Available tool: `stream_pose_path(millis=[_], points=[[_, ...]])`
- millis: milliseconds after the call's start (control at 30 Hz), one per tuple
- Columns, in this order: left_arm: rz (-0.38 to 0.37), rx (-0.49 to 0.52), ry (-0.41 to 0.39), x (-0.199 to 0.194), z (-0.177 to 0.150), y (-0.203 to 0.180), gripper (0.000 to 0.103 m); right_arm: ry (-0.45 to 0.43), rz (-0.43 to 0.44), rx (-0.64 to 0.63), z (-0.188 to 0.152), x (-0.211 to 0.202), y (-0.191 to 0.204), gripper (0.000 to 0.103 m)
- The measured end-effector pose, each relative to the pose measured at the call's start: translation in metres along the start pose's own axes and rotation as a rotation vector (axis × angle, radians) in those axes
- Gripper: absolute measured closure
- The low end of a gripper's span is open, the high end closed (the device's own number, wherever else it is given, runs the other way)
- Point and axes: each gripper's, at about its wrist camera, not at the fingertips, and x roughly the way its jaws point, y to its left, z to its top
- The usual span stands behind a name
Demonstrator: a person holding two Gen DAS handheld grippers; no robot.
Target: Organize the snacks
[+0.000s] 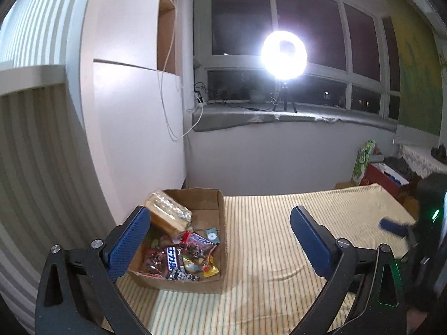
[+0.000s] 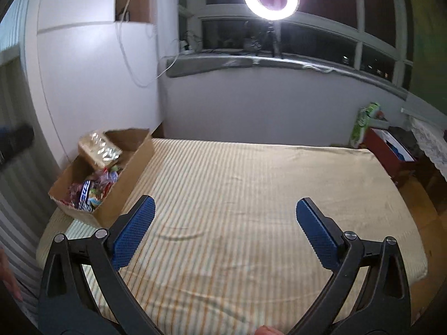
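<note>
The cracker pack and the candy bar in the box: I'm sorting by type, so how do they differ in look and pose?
The cracker pack is tan in clear shiny wrap; the candy bar is dark blue with white lettering. The cracker pack is bulkier and leans tilted on the back left wall of the cardboard box, rising above its rim; the candy bar lies low among other sweets near the front. Both are wrapped and inside the box.

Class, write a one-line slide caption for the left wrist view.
Open left gripper hovers over a striped cloth beside a cardboard box of snacks.
</note>
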Motion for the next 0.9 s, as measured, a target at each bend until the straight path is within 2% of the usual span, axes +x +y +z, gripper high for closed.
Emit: stream_pose_path(millis=[67, 100, 233, 367, 500, 633, 767, 900], points=[[0.004, 0.009, -0.002, -0.005, -0.004, -0.005, 0.003, 0.023, 0.016, 0.08, 0.011, -0.014, -0.014, 0.0], [0.01, 0.019, -0.005, -0.008, -0.006, -0.009, 0.003, 0.004, -0.003, 0.065, 0.017, -0.024, -0.017, 0.0], [0.013, 0.028, -0.027, -0.013, -0.011, -0.015, 0.003, -0.088, -0.114, 0.039, 0.042, -0.065, -0.035, 0.0], [0.019, 0.016, -0.013, -0.011, -0.01, -0.014, 0.001, -0.168, -0.217, 0.004, 0.057, -0.097, -0.042, 0.0], [-0.015, 0.011, 0.061, -0.013, -0.003, -0.01, 0.001, -0.15, -0.186, 0.017, 0.055, -0.114, -0.045, 0.0], [0.023, 0.027, 0.046, -0.036, 0.003, -0.004, 0.001, -0.155, -0.245, -0.033, 0.046, -0.128, -0.04, 0.0], [0.035, 0.015, 0.039, -0.055, 0.006, 0.001, 0.001, -0.187, -0.221, -0.003, 0.047, -0.153, -0.042, 0.0], [0.037, -0.002, 0.053, -0.066, 0.006, 0.005, 0.001, -0.17, -0.207, -0.05, 0.042, -0.161, -0.029, 0.0]])
